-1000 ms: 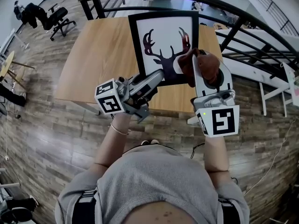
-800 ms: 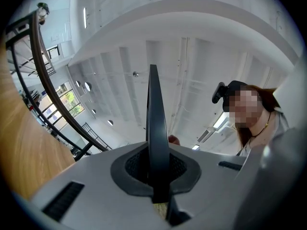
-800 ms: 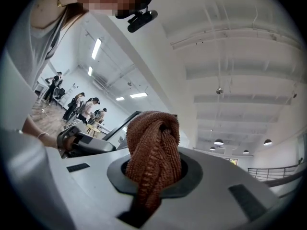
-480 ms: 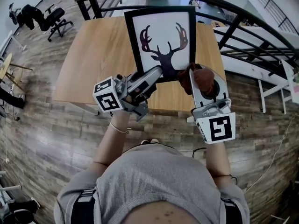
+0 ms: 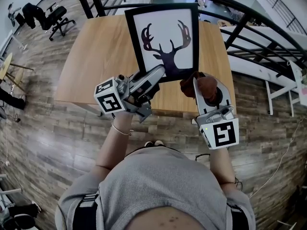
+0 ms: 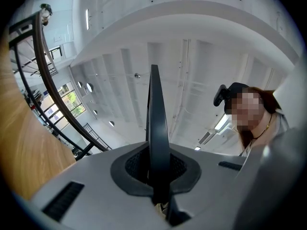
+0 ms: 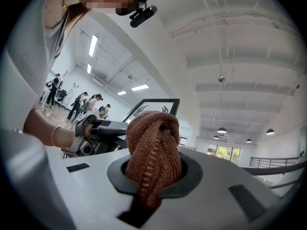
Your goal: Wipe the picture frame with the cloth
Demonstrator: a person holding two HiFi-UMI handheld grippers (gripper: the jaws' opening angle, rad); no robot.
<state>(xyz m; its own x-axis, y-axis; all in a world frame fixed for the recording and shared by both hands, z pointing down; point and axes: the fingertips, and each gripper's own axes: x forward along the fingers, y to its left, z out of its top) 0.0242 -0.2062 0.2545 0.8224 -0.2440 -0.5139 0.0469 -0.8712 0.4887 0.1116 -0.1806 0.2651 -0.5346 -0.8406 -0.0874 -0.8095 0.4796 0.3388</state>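
Left gripper (image 5: 157,74) pinches the frame (image 5: 165,37); right gripper (image 5: 197,82) clamps the cloth (image 5: 207,86).
On the left, jaws nearly closed on the black frame's thin lower edge, propping its deer-silhouette print up over the wooden table (image 5: 100,56). Moving right, jaws squeezed on a bunched brown knitted cloth, right by the frame's lower right corner.

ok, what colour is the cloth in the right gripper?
Rusty brown, ribbed knit. The cloth shows best in the right gripper view.
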